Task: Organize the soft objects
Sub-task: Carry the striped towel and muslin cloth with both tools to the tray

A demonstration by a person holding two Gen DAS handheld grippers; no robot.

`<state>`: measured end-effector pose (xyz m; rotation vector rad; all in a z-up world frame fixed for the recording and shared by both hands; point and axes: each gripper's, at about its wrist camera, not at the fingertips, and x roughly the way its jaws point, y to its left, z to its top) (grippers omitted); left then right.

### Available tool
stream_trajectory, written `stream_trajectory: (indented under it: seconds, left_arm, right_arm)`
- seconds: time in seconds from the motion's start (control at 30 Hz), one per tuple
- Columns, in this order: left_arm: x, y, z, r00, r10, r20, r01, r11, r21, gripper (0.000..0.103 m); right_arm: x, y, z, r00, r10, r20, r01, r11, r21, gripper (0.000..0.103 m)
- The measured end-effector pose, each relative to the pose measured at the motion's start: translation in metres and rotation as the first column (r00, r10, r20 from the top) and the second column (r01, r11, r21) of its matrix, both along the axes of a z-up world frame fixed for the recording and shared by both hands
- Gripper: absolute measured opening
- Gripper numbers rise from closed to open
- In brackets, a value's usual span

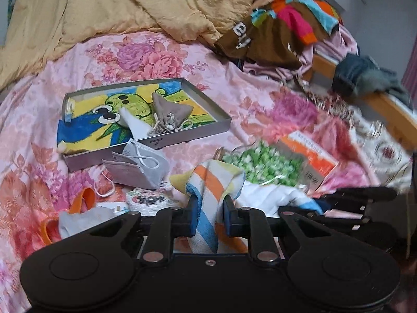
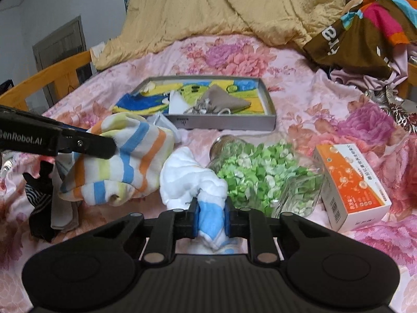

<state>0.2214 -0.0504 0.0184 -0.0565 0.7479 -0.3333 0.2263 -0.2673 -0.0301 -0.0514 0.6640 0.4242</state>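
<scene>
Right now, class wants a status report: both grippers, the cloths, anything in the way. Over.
Left gripper shut on striped cloth. Right gripper shut on white cloth. Jar of green bits beside it.

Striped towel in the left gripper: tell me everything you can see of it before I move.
The striped towel is soft terry-like cloth, white with orange, blue and pale yellow stripes. It is crumpled into a loose bundle, and part of it is pinched between the blue pads of the left gripper. From the right wrist view it hangs bunched above the floral bedsheet, beside the white and blue cloth held by the right gripper; whether the two cloths touch is unclear.
</scene>
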Motion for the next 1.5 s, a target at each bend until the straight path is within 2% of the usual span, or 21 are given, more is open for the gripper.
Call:
stream_trajectory:
  seconds: [0.2, 0.47, 0.67, 0.9, 1.23, 1.5]
  left_arm:
    - [0.002, 0.005, 0.01, 0.999, 0.048, -0.013, -0.049, 0.994, -0.101, 0.021]
    - [0.013, -0.006, 0.022, 0.997, 0.064, 0.042, -0.058, 0.991, -0.118, 0.021]
    - [0.032, -0.009, 0.029, 0.992, 0.093, 0.086, -0.081, 0.987, -0.136, 0.021]
    - [0.071, -0.01, 0.032, 0.981, 0.142, 0.13, -0.12, 0.979, -0.163, 0.021]
    - [0.139, -0.007, 0.026, 0.962, 0.197, 0.19, -0.166, 0.971, -0.171, 0.021]
    - [0.184, -0.001, 0.01, 0.947, 0.243, 0.21, -0.208, 0.962, -0.178, 0.021]
  right_arm:
    - [-0.001, -0.008, 0.009, 0.998, -0.039, 0.055, 0.038, 0.999, 0.018, 0.019]
    - [0.011, -0.02, 0.016, 0.993, -0.08, 0.09, 0.076, 0.996, 0.052, 0.019]
    - [0.029, -0.022, 0.024, 0.985, -0.09, 0.15, 0.079, 0.994, 0.081, 0.019]
    - [0.067, -0.028, 0.03, 0.978, -0.113, 0.176, 0.091, 0.987, 0.132, 0.019]
    - [0.149, -0.013, 0.043, 0.957, -0.108, 0.27, 0.065, 0.984, 0.165, 0.019]
    - [0.2, -0.006, 0.039, 0.958, -0.118, 0.261, 0.066, 0.978, 0.199, 0.02]
